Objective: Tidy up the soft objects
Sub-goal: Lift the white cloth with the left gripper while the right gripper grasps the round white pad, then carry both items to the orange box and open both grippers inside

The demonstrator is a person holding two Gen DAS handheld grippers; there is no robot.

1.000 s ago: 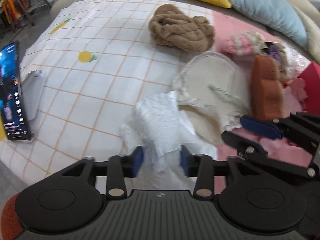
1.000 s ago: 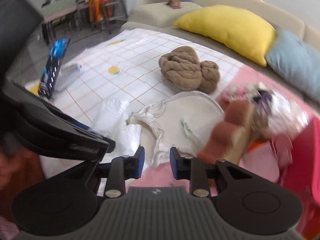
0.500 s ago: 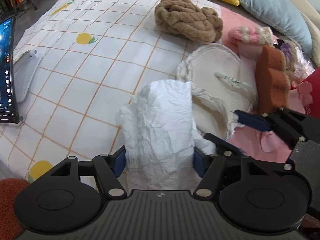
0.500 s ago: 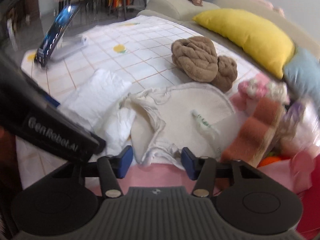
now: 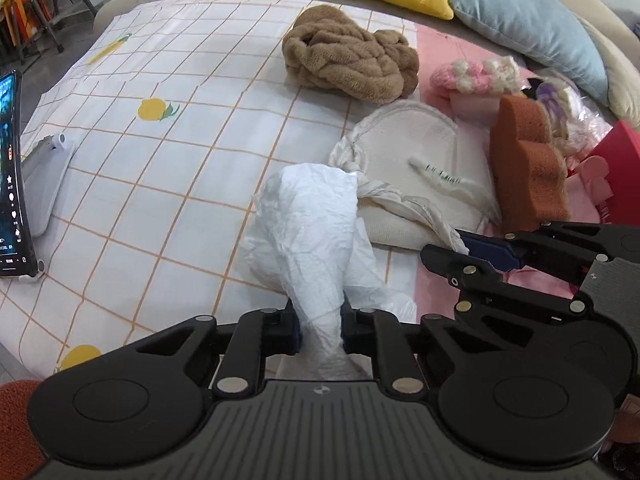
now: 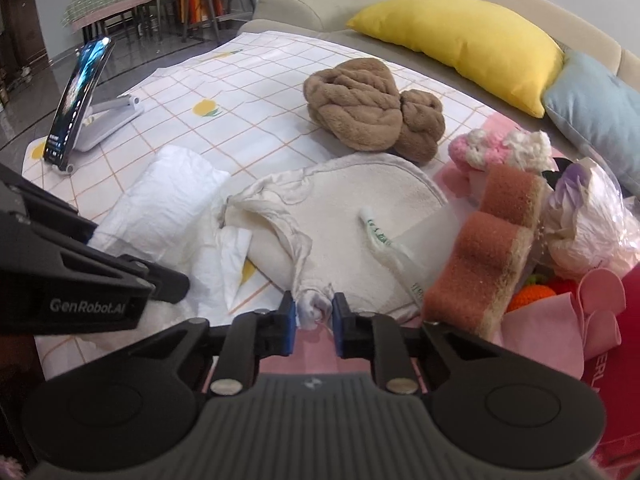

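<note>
White tissue (image 5: 308,232), light, limp: left gripper (image 5: 319,330) closing, pinching bunched end. Right gripper (image 6: 314,314) closing, grasping cream cloth (image 6: 352,204) corner beside tissue.

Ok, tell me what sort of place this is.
Probably a home living room: a sofa with a yellow pillow and a blue pillow, a checked sheet spread over it, and a dining table behind.

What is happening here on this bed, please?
A person is sorting soft things with two handheld grippers. The left gripper is closing on a crumpled white sheet. The right gripper is closing on the twisted corner of a cream cloth. Both items still lie on the checked cover.
</note>
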